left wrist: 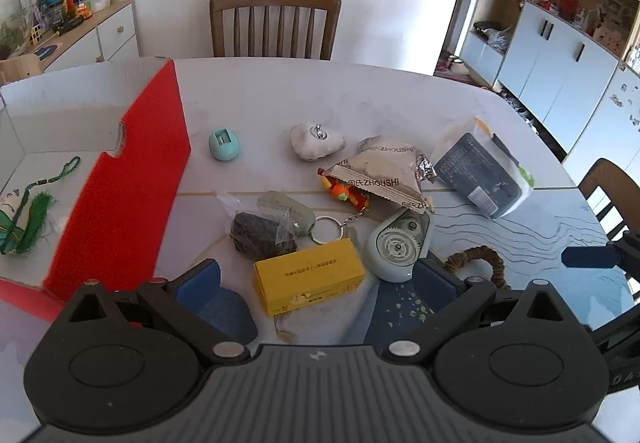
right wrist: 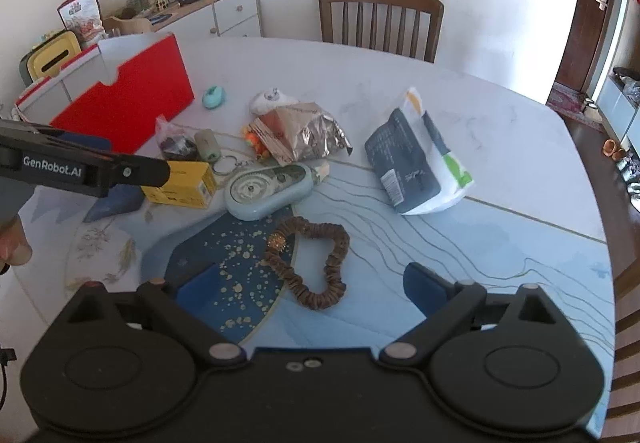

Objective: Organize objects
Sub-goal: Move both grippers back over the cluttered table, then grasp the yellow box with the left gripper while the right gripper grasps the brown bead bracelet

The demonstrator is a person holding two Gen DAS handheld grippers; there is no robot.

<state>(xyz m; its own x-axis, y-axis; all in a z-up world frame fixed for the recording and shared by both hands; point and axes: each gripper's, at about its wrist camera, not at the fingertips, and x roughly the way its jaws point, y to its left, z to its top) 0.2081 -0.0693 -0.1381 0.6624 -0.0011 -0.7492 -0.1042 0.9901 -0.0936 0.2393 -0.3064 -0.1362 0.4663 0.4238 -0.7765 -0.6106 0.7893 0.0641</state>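
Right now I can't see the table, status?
Left gripper open over yellow box. Right gripper open over brown scrunchie. Red box unobstructed.

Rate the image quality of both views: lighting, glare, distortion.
Left wrist view: daylight blows out the white wall; fisheye bends the pale marbled table edge; the yellow rectangular box stays sharp. Right wrist view: same curvature, right doorway overexposed, crumpled silver foil packet glinting.

Both grippers, left (left wrist: 320, 275) and right (right wrist: 316, 283), tilted downward, fingers wide apart.
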